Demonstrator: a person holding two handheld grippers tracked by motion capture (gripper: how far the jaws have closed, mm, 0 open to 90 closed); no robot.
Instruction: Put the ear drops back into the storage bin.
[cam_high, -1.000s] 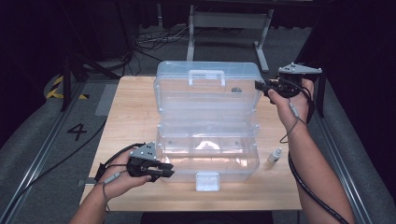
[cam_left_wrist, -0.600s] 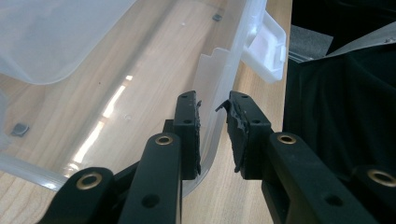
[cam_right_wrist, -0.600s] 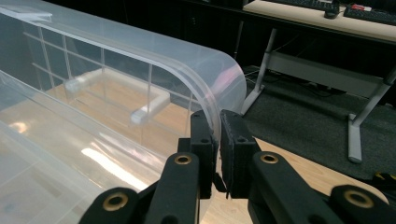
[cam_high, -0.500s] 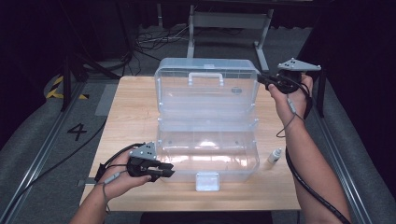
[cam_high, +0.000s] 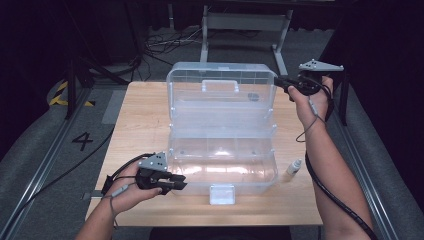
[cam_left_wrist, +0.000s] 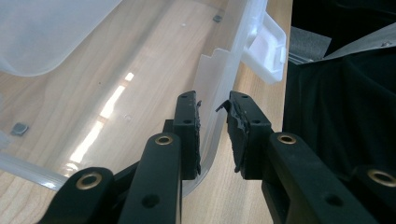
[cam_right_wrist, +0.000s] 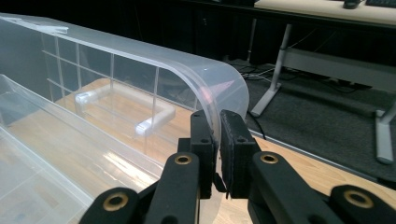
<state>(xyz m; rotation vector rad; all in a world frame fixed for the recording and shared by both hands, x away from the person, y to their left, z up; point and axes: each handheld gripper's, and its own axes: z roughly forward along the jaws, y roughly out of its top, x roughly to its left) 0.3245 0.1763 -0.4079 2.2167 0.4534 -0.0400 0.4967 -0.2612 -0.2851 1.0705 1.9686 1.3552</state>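
While right claw (cam_right_wrist: 217, 140) pinches lid (cam_high: 220, 95), rim hidden between pads.

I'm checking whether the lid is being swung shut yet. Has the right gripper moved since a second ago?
Yes. The right gripper, clamped on the lid's edge, has shifted slightly toward the table's far right corner.

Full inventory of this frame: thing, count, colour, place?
Storage box: 1, clear plastic, mid-table, open.
Lid: 1, clear, stands up at the box's far side, white handle.
Latch: 1, white, box's near edge.
Small bottle: 1, white, right of the box.
Table: 1, light wood.
Left gripper: 1, black, fingers astride the box's near left rim.
Right gripper: 1, black, fingers shut on the lid's right edge.
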